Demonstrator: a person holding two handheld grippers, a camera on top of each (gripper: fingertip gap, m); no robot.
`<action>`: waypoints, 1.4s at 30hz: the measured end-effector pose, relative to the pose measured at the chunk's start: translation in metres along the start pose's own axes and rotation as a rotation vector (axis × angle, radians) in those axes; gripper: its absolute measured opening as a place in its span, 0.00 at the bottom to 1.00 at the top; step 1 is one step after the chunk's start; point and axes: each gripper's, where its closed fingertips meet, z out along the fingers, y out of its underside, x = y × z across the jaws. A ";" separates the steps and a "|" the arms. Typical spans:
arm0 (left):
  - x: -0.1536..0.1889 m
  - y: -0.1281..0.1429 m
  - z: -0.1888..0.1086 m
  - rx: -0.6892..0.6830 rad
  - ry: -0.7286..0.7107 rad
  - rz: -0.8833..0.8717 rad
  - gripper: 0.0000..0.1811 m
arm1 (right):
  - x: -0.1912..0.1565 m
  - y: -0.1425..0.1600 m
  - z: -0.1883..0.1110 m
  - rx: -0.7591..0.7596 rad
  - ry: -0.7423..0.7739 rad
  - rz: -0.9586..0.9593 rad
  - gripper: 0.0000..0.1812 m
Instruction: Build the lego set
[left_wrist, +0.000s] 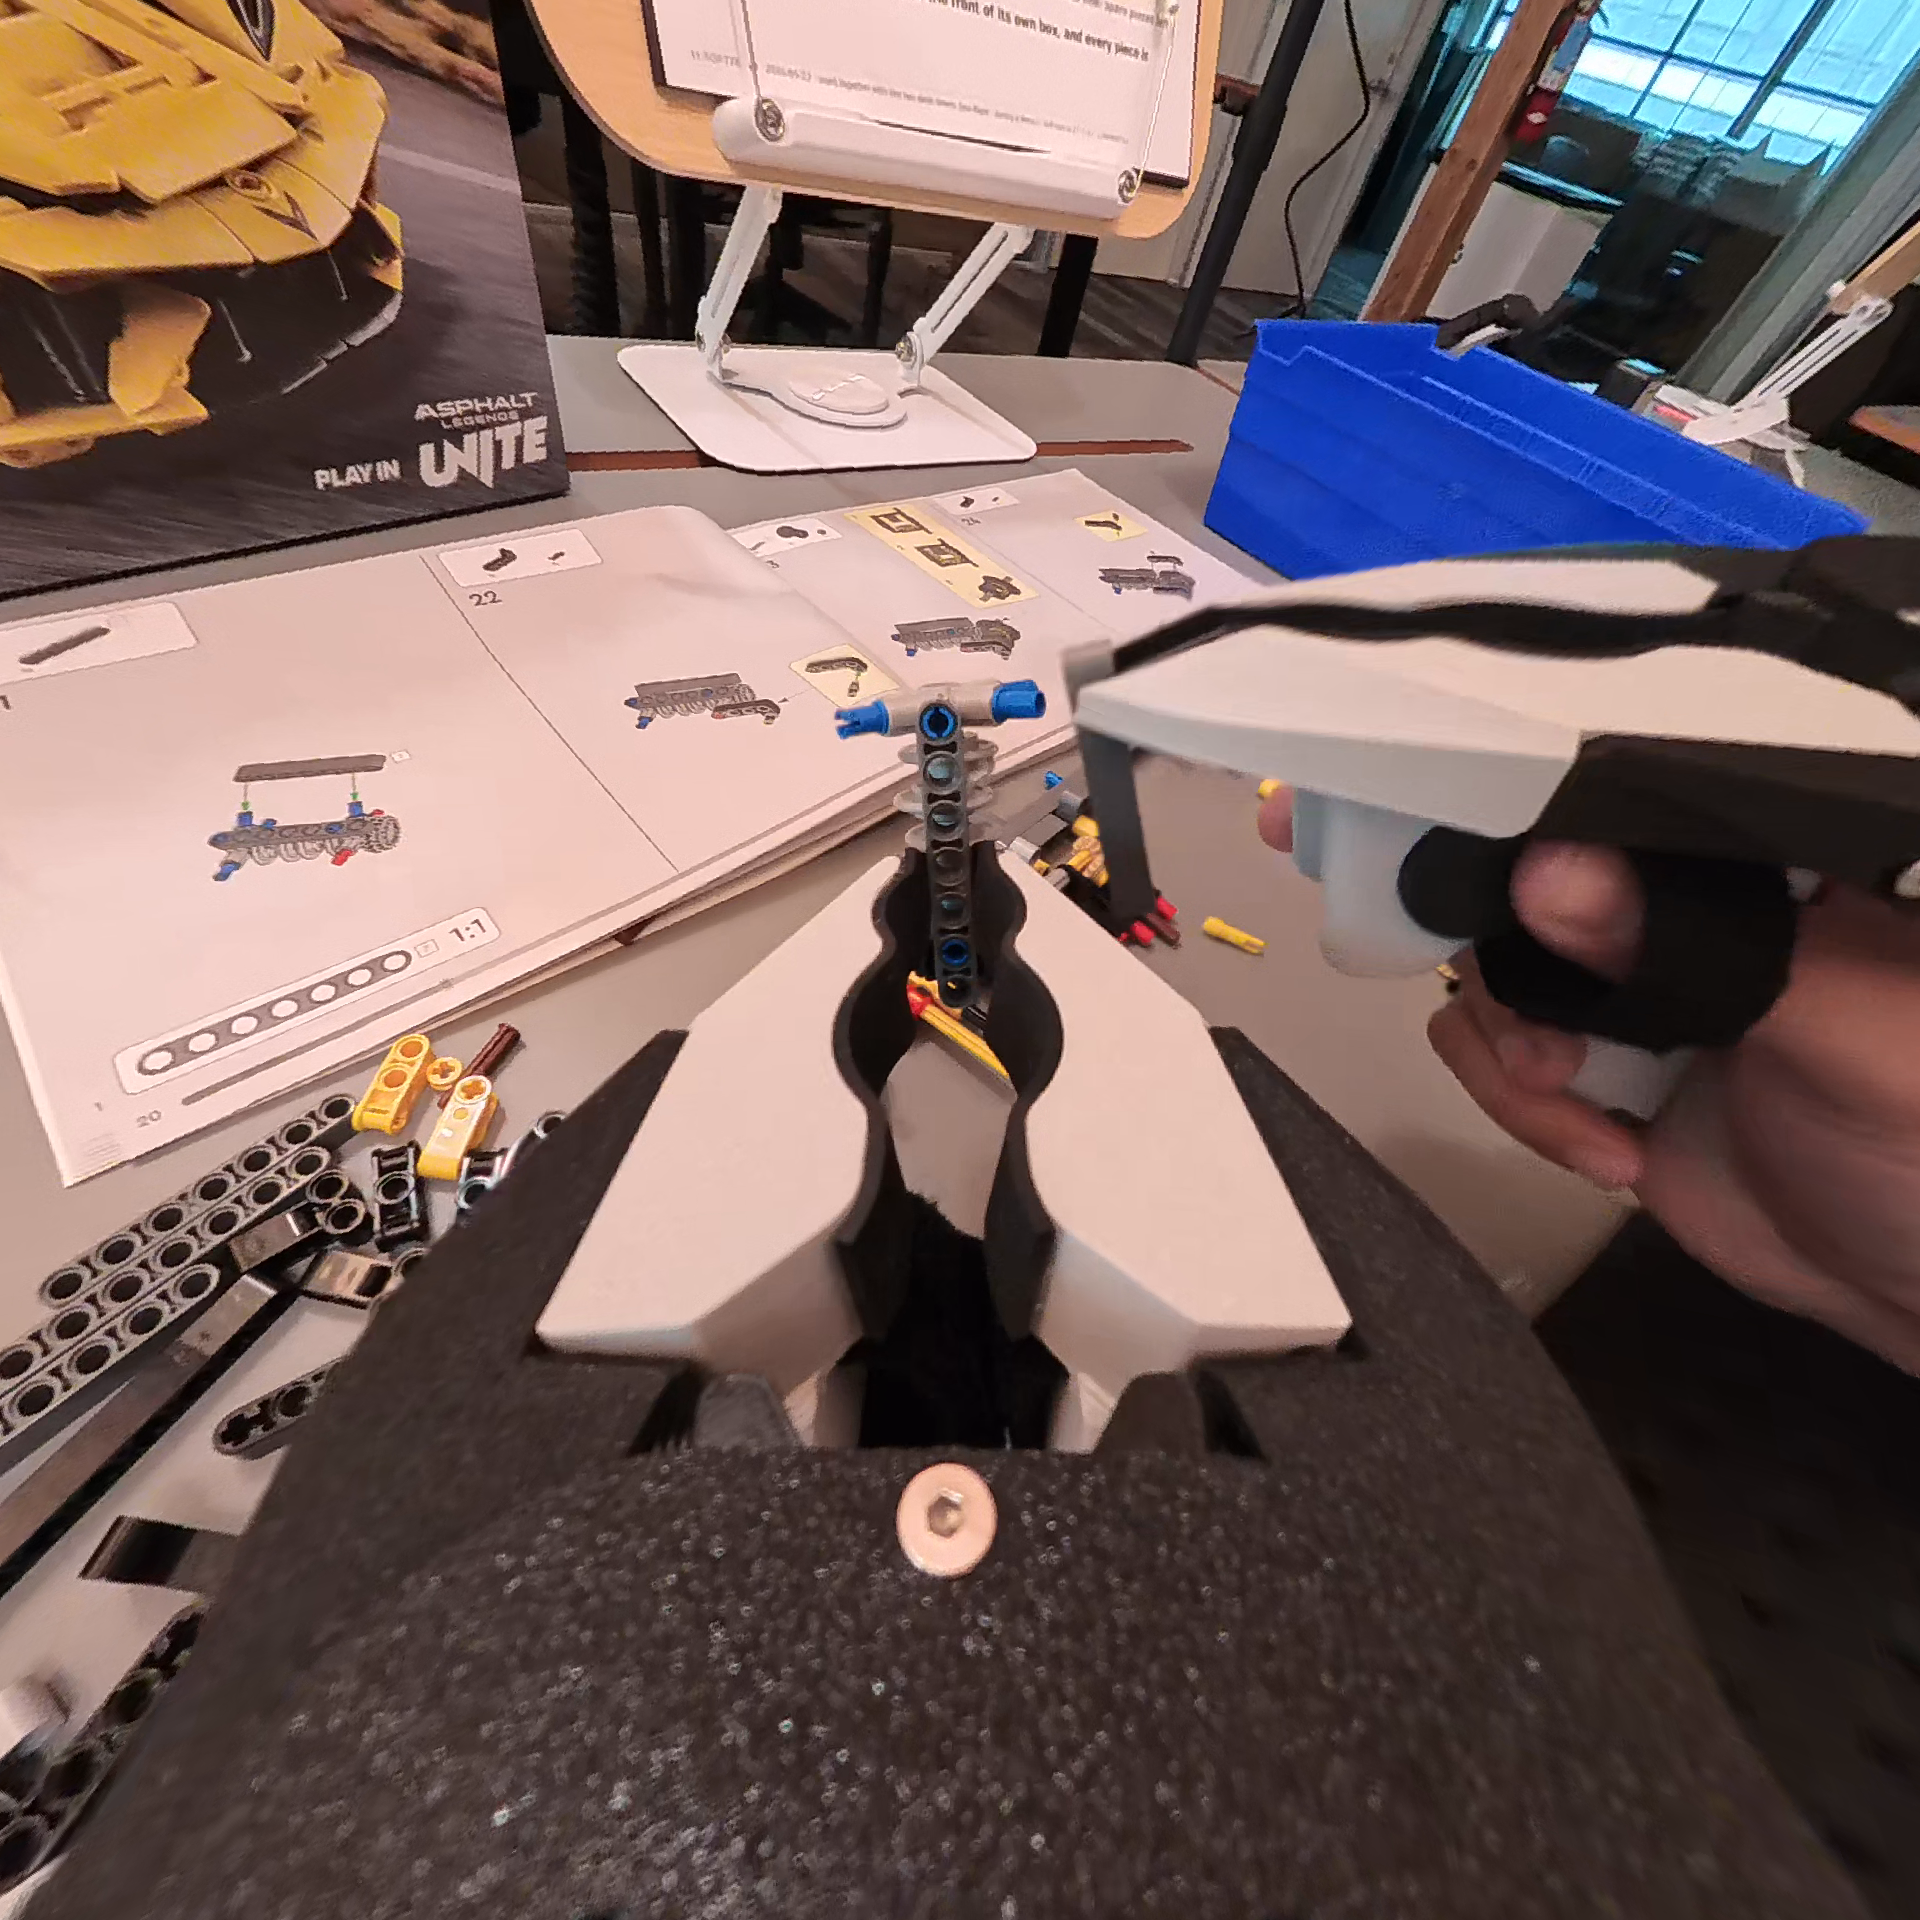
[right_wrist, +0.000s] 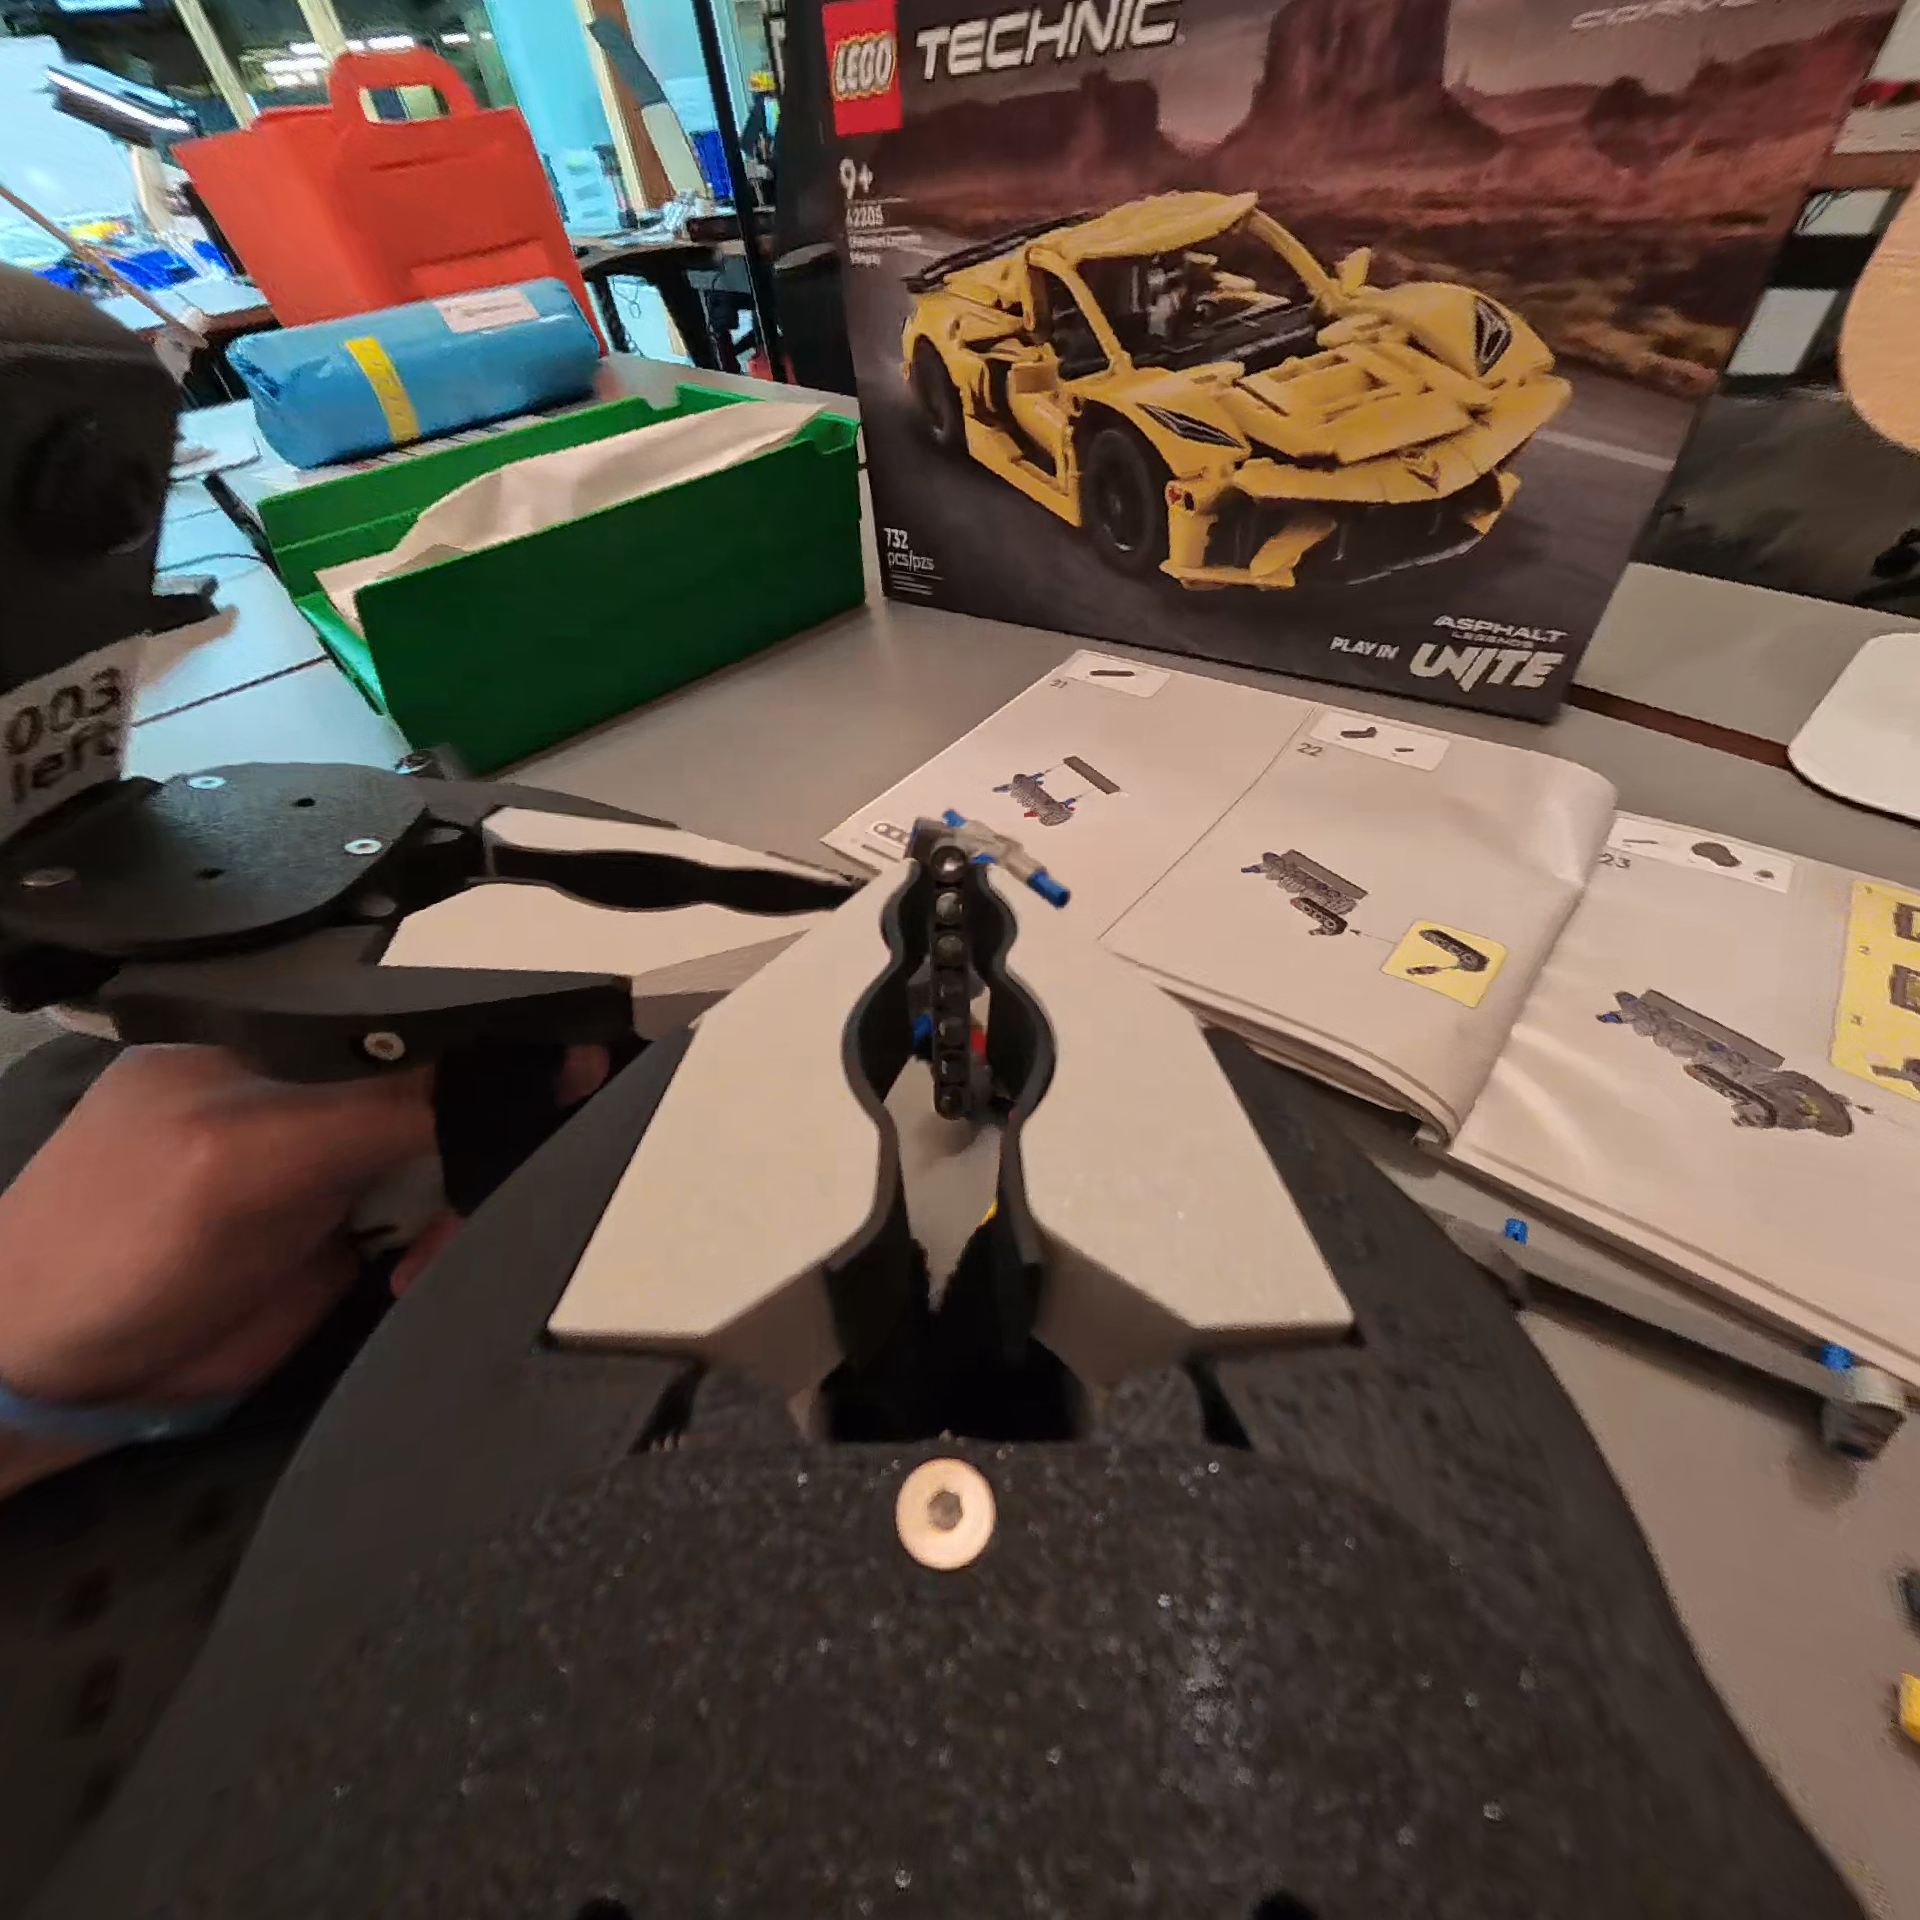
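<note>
We are clamping the left gripper (left_wrist: 951, 935) on the lower stretch of a small Technic sub-assembly (left_wrist: 943, 821), a dark holed beam (left_wrist: 945, 883) topped by a grey cross-piece carrying blue pins (left_wrist: 1013, 701), and it is standing up out of the fingertips over the edge of the open instruction booklet (left_wrist: 436, 790). In the right wrist view the right gripper (right_wrist: 951, 997) is looking closed around the same dark beam (right_wrist: 951, 997), though in the left view its thin fingers (left_wrist: 1127, 821) are hanging just beside the assembly, so we cannot tell whether it is truly pinching or only bracketing the piece. To do this step well, we judge that we should be keeping the left grasp firm and low, holding the beam upright, and letting the right tool press or adjust along the pin axis rather than sideways, since a skewed push would likely twist the stack in the pads. Around us, loose parts are lying on the grey table (left_wrist: 1330, 1049): black beams (left_wrist: 177, 1278), yellow connectors (left_wrist: 426, 1101), a stray yellow pin (left_wrist: 1234, 933). The set's box (right_wrist: 1247, 343) is standing behind the booklet, with a green bin (right_wrist: 613, 613) to one side and a blue bin (left_wrist: 1455, 457) to the other. What is sitting beneath the beam is hard to read; we are glimpsing only yellow and red bits (left_wrist: 951, 1013) between the fingers, and the contact points of both tools are hidden.
</note>
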 end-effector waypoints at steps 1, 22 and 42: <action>0.000 -0.001 -0.001 0.005 -0.009 0.010 0.04 | -0.001 0.002 0.002 -0.004 0.008 0.003 0.04; -0.011 -0.007 -0.006 0.039 -0.093 0.023 0.04 | -0.001 -0.001 0.015 0.102 0.098 0.096 0.04; -0.012 -0.007 -0.007 0.043 -0.122 0.043 0.04 | 0.003 -0.002 0.015 0.130 0.088 0.161 0.04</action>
